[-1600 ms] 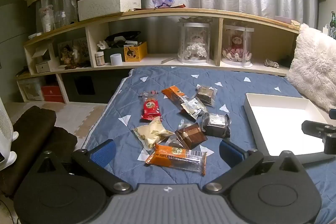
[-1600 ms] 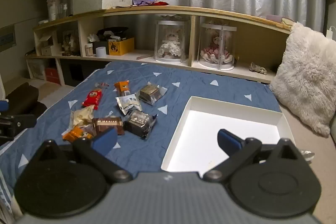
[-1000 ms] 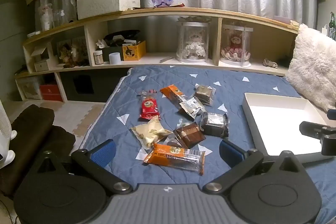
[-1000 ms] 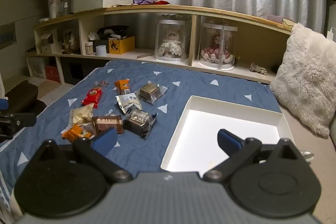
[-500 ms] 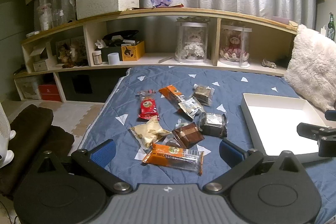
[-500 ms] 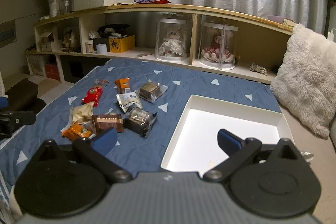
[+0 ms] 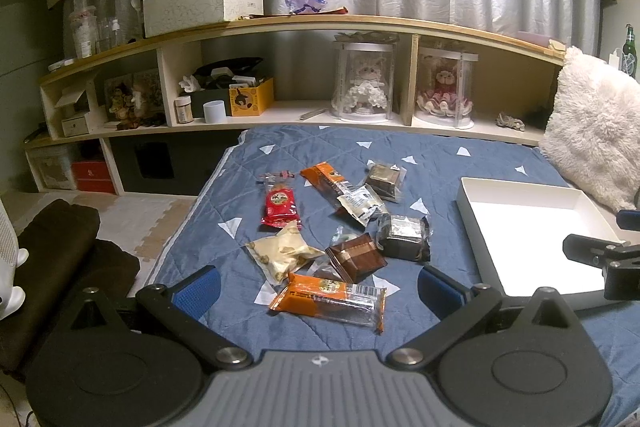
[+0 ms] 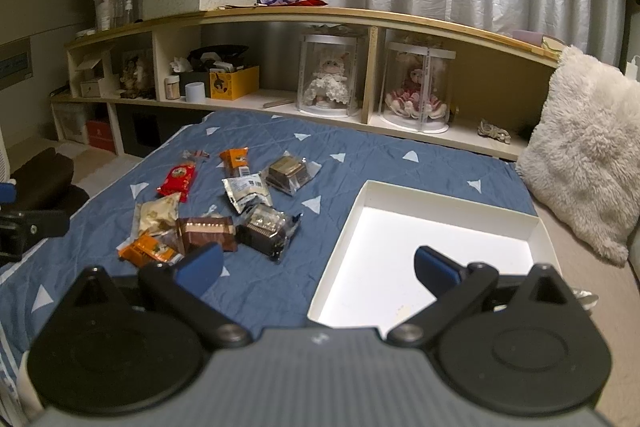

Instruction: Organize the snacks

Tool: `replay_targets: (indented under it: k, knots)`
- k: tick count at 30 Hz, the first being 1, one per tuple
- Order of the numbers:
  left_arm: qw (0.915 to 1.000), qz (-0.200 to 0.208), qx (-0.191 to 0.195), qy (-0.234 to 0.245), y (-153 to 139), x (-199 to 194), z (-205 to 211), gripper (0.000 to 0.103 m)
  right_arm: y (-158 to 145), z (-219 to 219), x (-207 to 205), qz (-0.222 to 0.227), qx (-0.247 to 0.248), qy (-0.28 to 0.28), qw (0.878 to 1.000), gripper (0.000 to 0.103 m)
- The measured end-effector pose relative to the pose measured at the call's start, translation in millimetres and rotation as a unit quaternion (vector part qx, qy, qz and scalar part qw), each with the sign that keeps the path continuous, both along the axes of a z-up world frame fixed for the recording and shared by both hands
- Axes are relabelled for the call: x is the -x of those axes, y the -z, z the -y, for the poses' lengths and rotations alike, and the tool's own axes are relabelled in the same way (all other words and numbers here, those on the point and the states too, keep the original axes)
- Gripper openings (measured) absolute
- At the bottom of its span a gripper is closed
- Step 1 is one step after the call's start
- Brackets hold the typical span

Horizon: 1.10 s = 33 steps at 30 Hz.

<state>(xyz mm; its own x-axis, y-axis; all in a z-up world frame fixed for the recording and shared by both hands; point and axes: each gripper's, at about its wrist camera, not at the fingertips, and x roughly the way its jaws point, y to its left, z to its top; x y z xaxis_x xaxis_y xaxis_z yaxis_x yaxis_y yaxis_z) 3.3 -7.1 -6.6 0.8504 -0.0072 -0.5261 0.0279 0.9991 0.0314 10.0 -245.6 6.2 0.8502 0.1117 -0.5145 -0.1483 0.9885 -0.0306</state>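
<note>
Snacks lie in a loose cluster on the blue quilted bed cover (image 7: 460, 163), none of them in the white tray (image 7: 520, 227), which sits to the right of the cluster on the same cover and holds nothing. Nearest the left gripper (image 7: 320, 285) is an orange packet (image 7: 328, 297), lying flat between that gripper's widely spread blue-padded fingers without touching either. Just beyond it are a cream packet (image 7: 282, 251) and a brown packet (image 7: 356, 257), the latter beside a dark clear-wrapped packet (image 7: 404, 231). Farther back lie a red packet (image 7: 280, 205), a second orange packet (image 7: 324, 177), a silver packet (image 7: 360, 203) overlapping it, and another dark packet (image 7: 384, 177). The right gripper (image 8: 318, 265) is likewise spread wide and holds nothing; its left finger stands over the near edge of the cluster, its right finger over the tray's white floor. A wooden shelf (image 7: 320, 23) runs behind the bed, and a white fluffy pillow (image 7: 596, 131) rests at the right.
</note>
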Motion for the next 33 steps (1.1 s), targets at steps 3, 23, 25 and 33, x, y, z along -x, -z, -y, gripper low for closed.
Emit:
replay_targets:
  k: [3,23,25,33]
  knots:
    - [1.0000,0.000,0.001,0.000,1.2,-0.9,0.7,0.103,0.1,0.2,-0.1,0.000,0.000,0.000,1.000,0.102]
    - [1.0000,0.000,0.002,0.000,0.9,-0.9,0.0,0.103,-0.2,0.1,0.0,0.000,0.000,0.000,1.000,0.102]
    - [1.0000,0.000,0.002,0.000,0.9,-0.8,-0.2,0.103,0.0,0.0,0.1,0.000,0.001,0.000,1.000,0.102]
    - [1.0000,0.000,0.003,0.000,1.0,-0.9,-0.3,0.103,-0.5,0.2,0.3,0.001,0.001,-0.001,1.000,0.102]
